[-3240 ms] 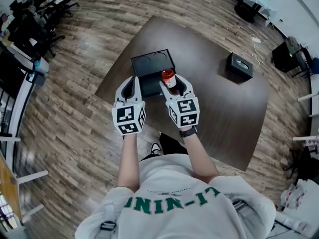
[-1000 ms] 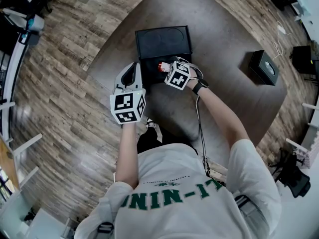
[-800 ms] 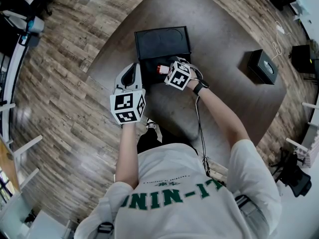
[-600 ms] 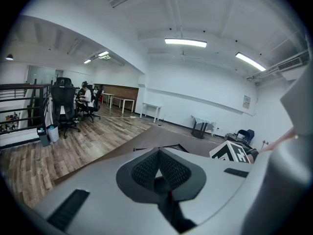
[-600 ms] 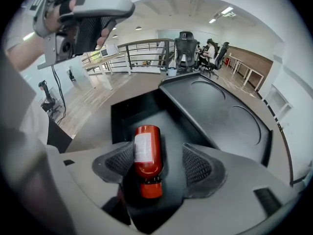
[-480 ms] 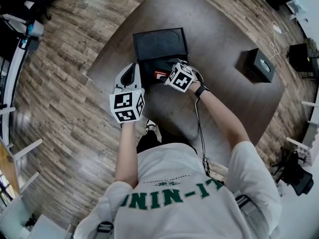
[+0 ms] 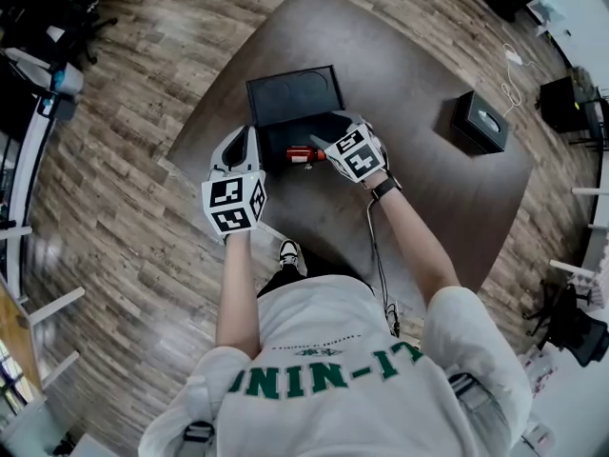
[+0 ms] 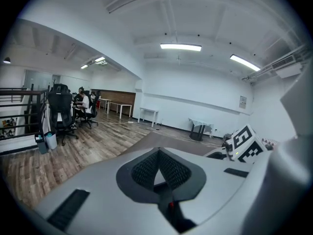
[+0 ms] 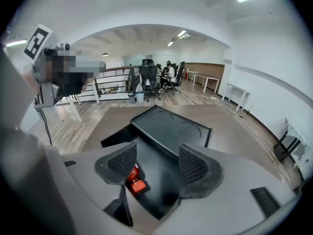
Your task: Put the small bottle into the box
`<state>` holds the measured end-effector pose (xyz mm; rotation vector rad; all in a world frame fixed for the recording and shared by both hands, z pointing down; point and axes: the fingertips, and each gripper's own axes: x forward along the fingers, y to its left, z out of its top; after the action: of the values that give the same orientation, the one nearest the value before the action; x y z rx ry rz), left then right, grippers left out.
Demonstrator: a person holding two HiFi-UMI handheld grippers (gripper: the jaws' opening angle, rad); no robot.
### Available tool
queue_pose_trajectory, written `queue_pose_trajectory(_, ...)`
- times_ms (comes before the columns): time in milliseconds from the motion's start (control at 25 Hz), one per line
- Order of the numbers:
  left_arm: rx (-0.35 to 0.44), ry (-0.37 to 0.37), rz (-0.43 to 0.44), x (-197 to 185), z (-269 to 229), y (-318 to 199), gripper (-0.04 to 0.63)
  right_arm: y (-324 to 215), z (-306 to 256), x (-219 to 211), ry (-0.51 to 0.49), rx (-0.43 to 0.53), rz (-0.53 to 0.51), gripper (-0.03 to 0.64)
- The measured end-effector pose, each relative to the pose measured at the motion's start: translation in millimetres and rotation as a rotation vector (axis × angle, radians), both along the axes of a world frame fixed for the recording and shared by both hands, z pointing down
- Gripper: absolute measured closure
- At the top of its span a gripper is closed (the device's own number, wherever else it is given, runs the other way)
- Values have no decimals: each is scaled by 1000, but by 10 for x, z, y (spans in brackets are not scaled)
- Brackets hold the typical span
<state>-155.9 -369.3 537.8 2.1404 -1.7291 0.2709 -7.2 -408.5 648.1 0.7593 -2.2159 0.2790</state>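
Brown table (image 7: pixel 409 84): one open box (image 7: pixel 290 98), one small bottle (image 7: pixel 301 154) inside, one dark case (image 7: pixel 479 122).

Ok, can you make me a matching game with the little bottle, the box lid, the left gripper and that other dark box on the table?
Things:
1. small bottle
2. box lid
3. left gripper
4. other dark box

States:
A. jaws together, holding nothing
B. standing alone on the table, off to the person's right
C. lying on its side inside the box
D. swung open at the box's far side

Pairs: 1-C, 2-D, 3-A, 4-B
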Motion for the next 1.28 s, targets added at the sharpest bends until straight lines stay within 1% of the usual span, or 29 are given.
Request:
queue_pose_trajectory(240, 43, -21, -29, -149, -273, 21, 583, -12, -724, 167, -126, 133, 136, 368)
queue_pose_trajectory(360, 77, -28, -16, -121, -484, 36, 583, 17, -1142, 217, -194, 205, 217, 396)
queue_pose_trajectory(560, 146, -37, 21, 39, -851, 120, 583, 168, -1740, 370, -321, 285, 352, 458)
queue_pose_trajectory(760, 186, -54, 55, 119, -1143, 268, 583, 402, -2214, 423, -410, 372, 412, 531)
queue_pose_trajectory(1000, 241, -72, 68, 168, -1465, 389, 583, 602, -2569, 385, -468, 436, 431, 587)
queue_pose_trajectory(1040, 250, -74, 70, 173, -1505, 417, 583, 633, -2598, 375, -466, 444, 434, 600)
queue_pose_trajectory(1160, 267, -83, 81, 210, -1570, 505, 583, 722, -2628, 371, -432, 471, 443, 603)
queue_pose_trajectory(1280, 275, -85, 87, 226, -1602, 544, 583, 770, -2649, 376, -433, 483, 456, 603)
